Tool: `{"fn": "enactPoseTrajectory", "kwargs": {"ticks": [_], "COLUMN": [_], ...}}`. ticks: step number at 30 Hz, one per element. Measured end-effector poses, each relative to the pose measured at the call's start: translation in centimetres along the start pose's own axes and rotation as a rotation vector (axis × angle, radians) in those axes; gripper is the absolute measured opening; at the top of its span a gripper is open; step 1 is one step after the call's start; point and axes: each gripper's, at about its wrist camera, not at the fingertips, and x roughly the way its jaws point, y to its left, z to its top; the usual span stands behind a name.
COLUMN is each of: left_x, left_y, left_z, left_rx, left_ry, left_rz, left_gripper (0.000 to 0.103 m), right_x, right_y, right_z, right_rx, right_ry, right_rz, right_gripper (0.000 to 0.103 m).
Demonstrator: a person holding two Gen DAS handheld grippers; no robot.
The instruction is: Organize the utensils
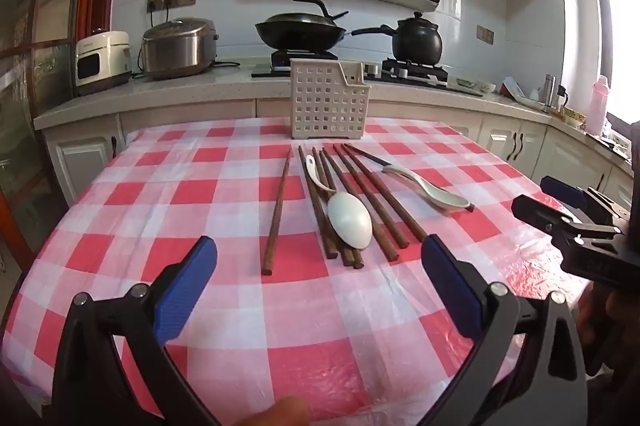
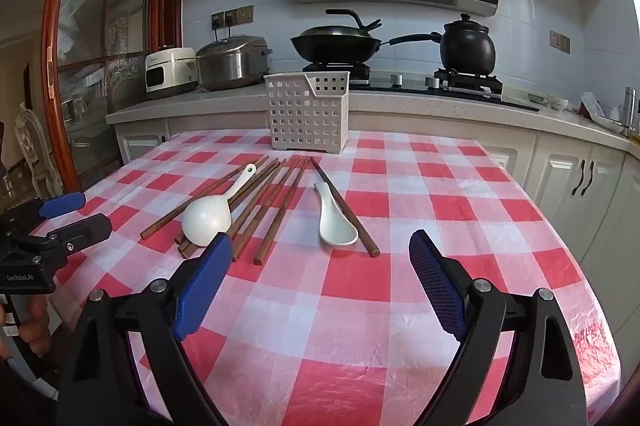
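Observation:
A white perforated utensil holder stands upright at the table's far edge. Several brown wooden chopsticks lie in front of it, one chopstick apart to the left. A white spoon lies bowl-down across the chopsticks. A second white spoon lies to the right against a dark chopstick. My left gripper is open and empty, short of the chopsticks. My right gripper is open and empty, just before the second spoon.
The table has a red-and-white checked cloth. Behind it runs a kitchen counter with rice cookers, a wok and a black pot on the stove. The right gripper shows in the left wrist view.

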Motion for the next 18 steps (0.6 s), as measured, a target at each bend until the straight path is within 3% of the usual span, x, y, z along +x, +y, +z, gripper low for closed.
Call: {"fn": "enactPoseTrajectory", "kwargs": {"ticks": [6,18], "left_x": [1.3,0.8], "left_y": [-0.1,0.0], "left_z": [0.2,0.8], "left_rx": [-0.003,0.006], "left_ry": [0.051,0.023], "left_rz": [0.006,0.0], "left_gripper": [0.099,0.099], "right_x": [0.3,0.6], "right_y": [-0.1,0.1], "right_z": [-0.4,0.3], "right_rx": [0.004,-0.006], "right_ry": [0.037,0.004], "right_rz": [0.009,0.003], "right_gripper": [0.084,0.084]}}
